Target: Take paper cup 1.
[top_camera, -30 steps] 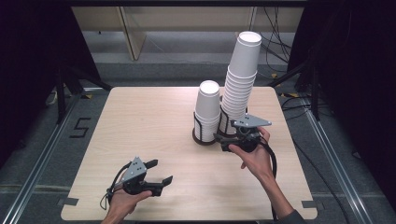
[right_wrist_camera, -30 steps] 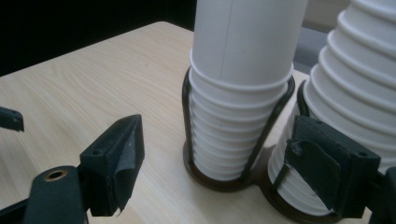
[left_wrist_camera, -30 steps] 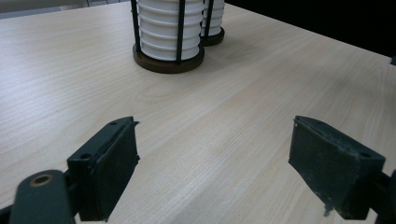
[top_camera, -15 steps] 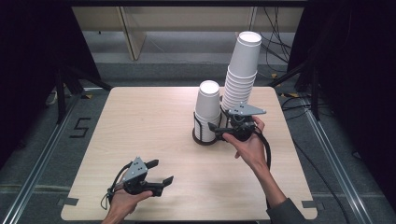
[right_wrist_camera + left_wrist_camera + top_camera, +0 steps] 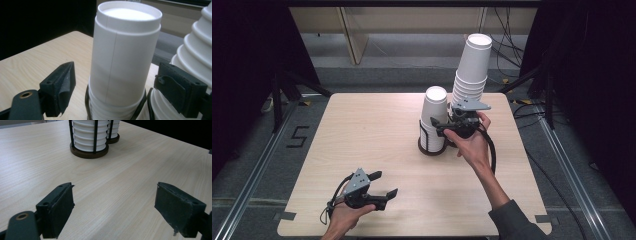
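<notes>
1. Dark curtains and a grey floor surround a pale wooden table (image 5: 362, 135), which carries two wire cup holders side by side toward its far right part.
2. On the left stands the short stack (image 5: 434, 120) of upturned white paper cups in its holder (image 5: 432, 147); touching or just beside it on the right, the tall stack (image 5: 472, 65) rises much higher and leans a little toward the right edge.
3. Held at the short stack from the near side, the right gripper (image 5: 447, 131) has its jaws spread. In the right gripper view the top cup (image 5: 125, 55) stands between the two pads, one pad (image 5: 61, 87) clear of the cup's left wall and the other close to its right wall; neither presses on it yet.
4. Near the table's near edge, left of centre, the left gripper (image 5: 382, 185) rests low in the person's hand with its jaws wide apart and nothing between them; its own view looks across bare wood to the holder bases (image 5: 88, 148).
5. Judged from this, the work is at its start: the reach to the top cup looks done, while closing on it, lifting it off the short stack and placing it elsewhere all remain. Which stack is the source cannot be told for certain.
</notes>
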{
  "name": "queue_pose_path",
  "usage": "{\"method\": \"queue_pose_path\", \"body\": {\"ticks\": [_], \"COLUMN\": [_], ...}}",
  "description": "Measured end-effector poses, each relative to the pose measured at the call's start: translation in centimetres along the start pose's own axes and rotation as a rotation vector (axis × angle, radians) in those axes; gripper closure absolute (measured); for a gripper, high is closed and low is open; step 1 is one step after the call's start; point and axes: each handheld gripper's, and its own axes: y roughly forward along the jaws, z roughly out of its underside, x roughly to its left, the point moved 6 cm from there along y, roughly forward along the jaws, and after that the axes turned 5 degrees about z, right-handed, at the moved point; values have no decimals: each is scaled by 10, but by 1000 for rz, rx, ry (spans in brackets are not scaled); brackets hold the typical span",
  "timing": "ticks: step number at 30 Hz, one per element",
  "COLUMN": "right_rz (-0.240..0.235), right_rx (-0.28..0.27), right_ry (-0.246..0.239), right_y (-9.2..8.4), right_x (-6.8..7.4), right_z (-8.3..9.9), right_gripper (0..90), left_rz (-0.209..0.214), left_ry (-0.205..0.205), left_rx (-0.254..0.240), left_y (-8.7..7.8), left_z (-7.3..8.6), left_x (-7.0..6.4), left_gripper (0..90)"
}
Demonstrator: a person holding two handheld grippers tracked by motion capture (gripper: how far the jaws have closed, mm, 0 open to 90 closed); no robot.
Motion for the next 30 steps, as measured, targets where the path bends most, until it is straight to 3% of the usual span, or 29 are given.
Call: {"method": "queue_pose_path", "body": {"ticks": [1, 3, 4, 7, 10, 13, 14, 17, 18, 30], "right_rz": [7, 25, 42, 73, 84, 89, 87, 96, 105, 169], "right_rx": [-4, 4, -2, -1, -6, -1, 12, 15, 14, 57], "right_ry": [-15, 6, -18, 0, 31, 21, 54, 78, 59, 78], "right_y": [2, 6, 9, 15, 21, 26, 28, 32, 33, 49], "right_x": [0, 3, 2, 2, 4, 4, 5, 5, 4, 7], "right_z": [-2, -6, -8, -13, -15, -15, -14, -14, -15, -18], "right_gripper": [163, 158, 157, 157, 158, 155, 156, 156, 156, 159], "left_rz": [-3, -3, -2, 0, 1, 3, 1, 2, 1, 4], "left_ry": [0, 9, 10, 13, 10, 9, 9, 11, 11, 11], "left_rx": [1, 4, 5, 3, 0, -2, 2, 1, 6, 11], "left_y": [0, 0, 0, 1, 1, 1, 0, 1, 1, 1], "left_z": [0, 0, 0, 0, 0, 0, 0, 0, 0, 1], "left_x": [0, 0, -1, -1, -1, -2, -2, -1, -1, -2], "left_gripper": [148, 148, 148, 148, 148, 148, 148, 148, 148, 148]}}
